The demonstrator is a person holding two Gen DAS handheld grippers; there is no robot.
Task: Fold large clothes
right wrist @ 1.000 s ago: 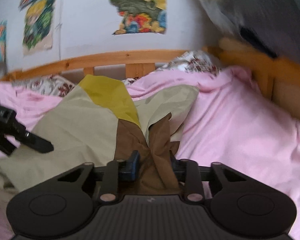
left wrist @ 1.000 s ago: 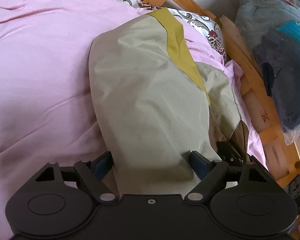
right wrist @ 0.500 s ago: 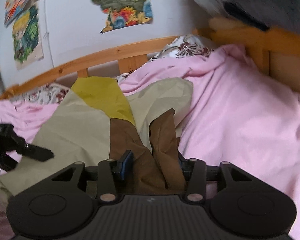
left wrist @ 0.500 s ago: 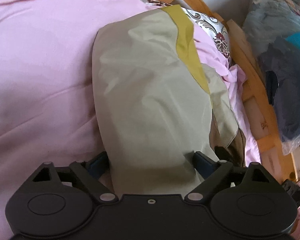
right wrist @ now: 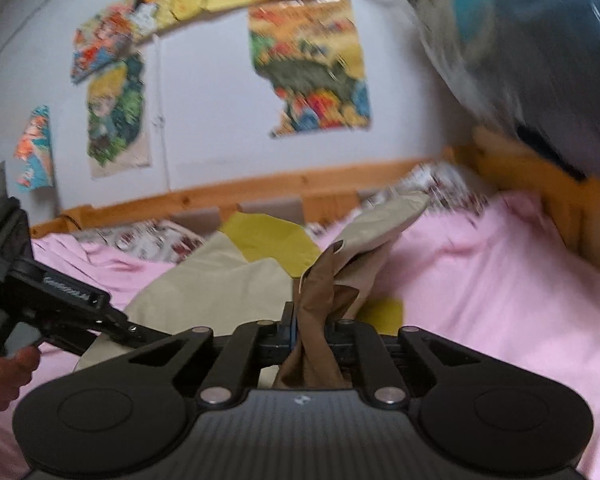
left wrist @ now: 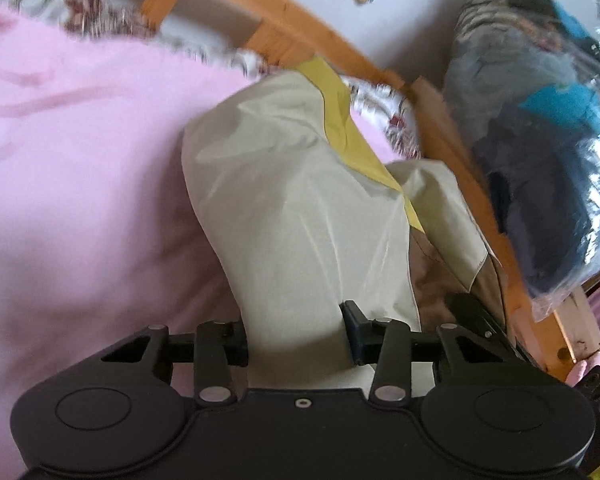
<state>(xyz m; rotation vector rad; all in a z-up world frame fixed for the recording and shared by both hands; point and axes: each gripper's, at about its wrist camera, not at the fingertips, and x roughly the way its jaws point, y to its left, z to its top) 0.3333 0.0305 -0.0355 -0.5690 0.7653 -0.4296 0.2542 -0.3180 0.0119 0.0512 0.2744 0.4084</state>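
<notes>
1. The garment [left wrist: 300,216] is a large piece of thin, smooth cloth, mostly pale beige, with a mustard-yellow panel at its far end and a brown part along one side. It lies on the pink bedsheet [left wrist: 84,184], running from 6 o'clock towards 1 o'clock in the left wrist view, its near end raised off the bed.
2. In the right wrist view the brown part [right wrist: 320,320] is bunched into upright folds, and a beige flap [right wrist: 384,224] stands up behind it at 1 o'clock.
3. The left gripper [left wrist: 296,336] has just been closing; its jaws stand about half open, with the beige near end bunched between them and the pads touching the cloth on both sides.
4. The right gripper [right wrist: 310,336] has just been closing too; its jaws are nearly together, pinching the brown folds.
5. A hand [right wrist: 4,364] at 9 o'clock in the right wrist view holds the left gripper's handle.
6. A wooden bed frame [right wrist: 228,196] runs behind the bedsheet, with a floral pillow [right wrist: 156,240] against it.
7. Torn colourful posters [right wrist: 312,64] hang on the wall above.
8. A clear plastic bag of clothes [left wrist: 540,152] sits at 2 o'clock in the left wrist view.
</notes>
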